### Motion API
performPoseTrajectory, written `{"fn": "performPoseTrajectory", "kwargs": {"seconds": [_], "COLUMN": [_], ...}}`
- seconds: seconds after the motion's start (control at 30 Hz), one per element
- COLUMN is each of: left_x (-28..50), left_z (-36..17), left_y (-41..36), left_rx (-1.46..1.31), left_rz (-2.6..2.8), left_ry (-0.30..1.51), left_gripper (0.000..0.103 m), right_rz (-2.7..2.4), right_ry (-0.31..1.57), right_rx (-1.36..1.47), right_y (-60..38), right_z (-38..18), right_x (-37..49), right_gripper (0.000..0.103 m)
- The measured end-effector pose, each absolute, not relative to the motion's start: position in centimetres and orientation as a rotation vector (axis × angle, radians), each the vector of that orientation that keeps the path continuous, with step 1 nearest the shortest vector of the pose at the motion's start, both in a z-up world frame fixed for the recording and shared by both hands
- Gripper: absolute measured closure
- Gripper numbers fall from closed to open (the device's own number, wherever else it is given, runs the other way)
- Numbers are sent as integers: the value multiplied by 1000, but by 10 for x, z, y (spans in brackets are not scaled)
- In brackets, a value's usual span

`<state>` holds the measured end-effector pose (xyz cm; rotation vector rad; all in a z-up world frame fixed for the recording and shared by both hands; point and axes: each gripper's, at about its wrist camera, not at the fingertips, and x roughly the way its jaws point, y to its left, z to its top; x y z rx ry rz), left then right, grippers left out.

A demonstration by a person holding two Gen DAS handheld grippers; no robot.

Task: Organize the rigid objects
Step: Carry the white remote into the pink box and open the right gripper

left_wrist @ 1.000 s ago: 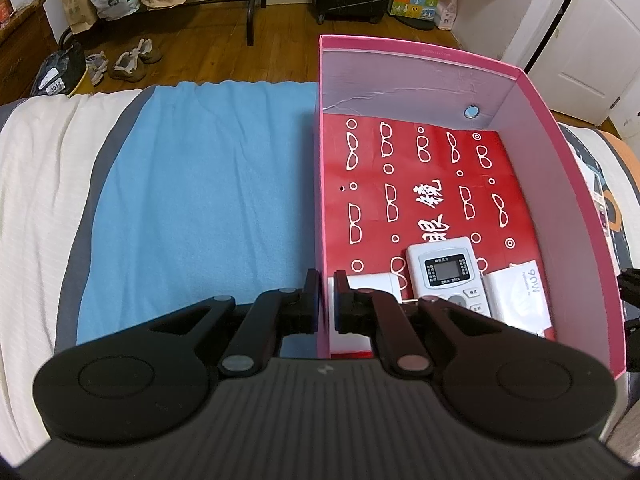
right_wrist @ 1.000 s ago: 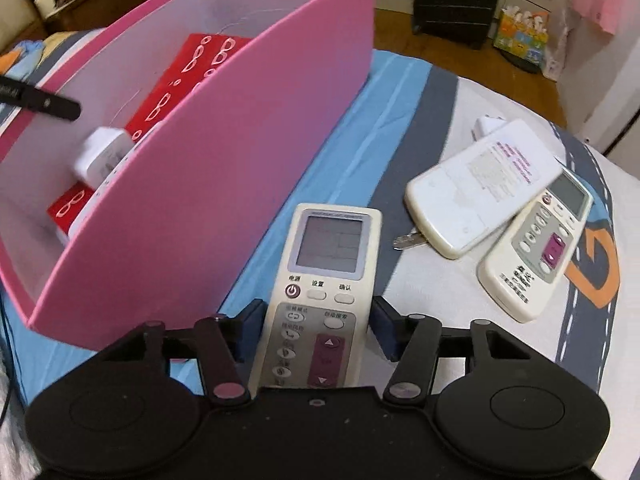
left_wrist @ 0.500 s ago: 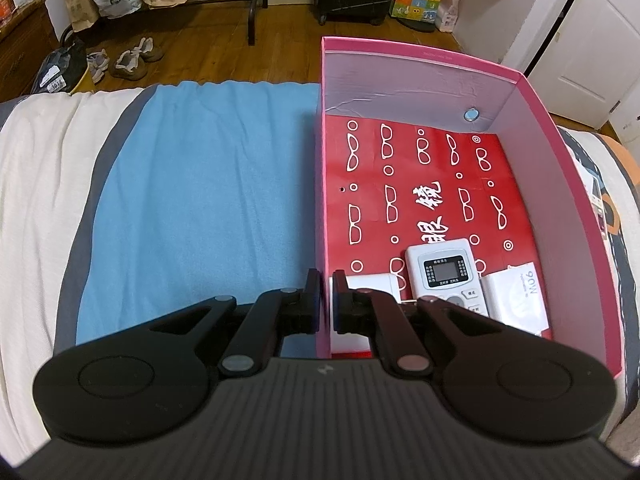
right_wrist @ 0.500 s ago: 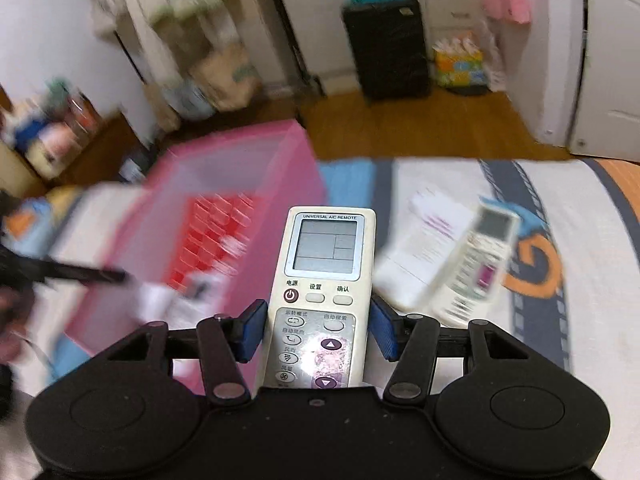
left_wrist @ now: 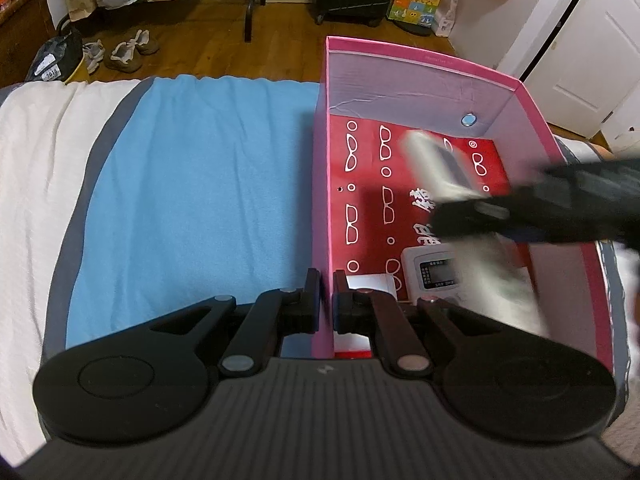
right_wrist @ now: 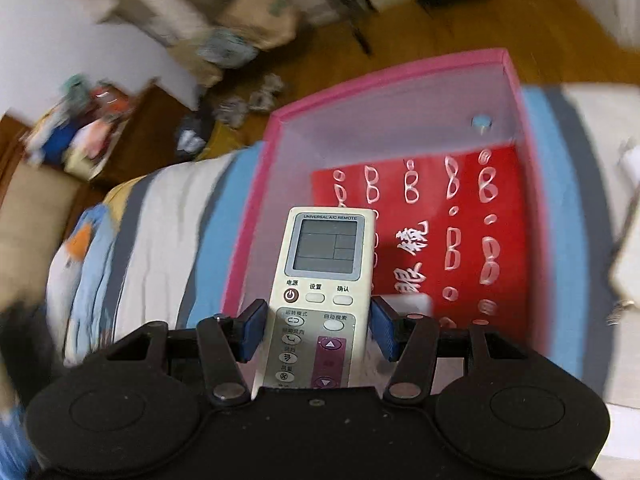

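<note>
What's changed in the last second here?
The right hand-held gripper lifted the cream remote off the bed and swung it over the pink box, gripping it throughout. The left hand-held gripper stayed clamped on the box's wall.

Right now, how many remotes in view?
2. One remote is clamped in the right gripper above the pink box; another remote lies inside it at the near end. Blur may hide more.
</note>
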<state>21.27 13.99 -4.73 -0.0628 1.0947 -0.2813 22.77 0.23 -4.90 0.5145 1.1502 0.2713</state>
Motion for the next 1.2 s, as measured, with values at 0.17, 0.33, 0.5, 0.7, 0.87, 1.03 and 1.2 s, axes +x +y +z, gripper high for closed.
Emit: {"fn": "performPoseTrajectory", "kwargs": {"seconds": [0.17, 0.33, 0.5, 0.7, 0.87, 1.03, 1.2], "left_x": [213, 213, 213, 212, 212, 209, 207], "left_z": [-48, -48, -48, -48, -47, -44, -44], "left_y": [140, 143, 141, 139, 138, 128, 123], "left_rx": [-64, -81, -64, -53, -40, 42, 92], "left_rz": [-288, -300, -302, -308, -309, -315, -313], "left_ry": [1088, 1092, 1090, 1084, 1084, 1075, 1071], "left_gripper": [97, 97, 97, 97, 97, 97, 96], "right_rz": [187, 95, 86, 118, 239, 251, 263], "right_ry": [1139, 1103, 1157, 1139, 1064, 977, 922], "right_rx": [437, 417, 424, 439, 374, 116, 45], "right_y": [28, 40, 44, 30, 17, 5, -29], "right_z": [-66, -78, -88, -77, -33, 22, 62], "right_x": [262, 285, 286, 282, 251, 211, 170], "right_gripper": [43, 43, 42, 42, 43, 43, 43]}}
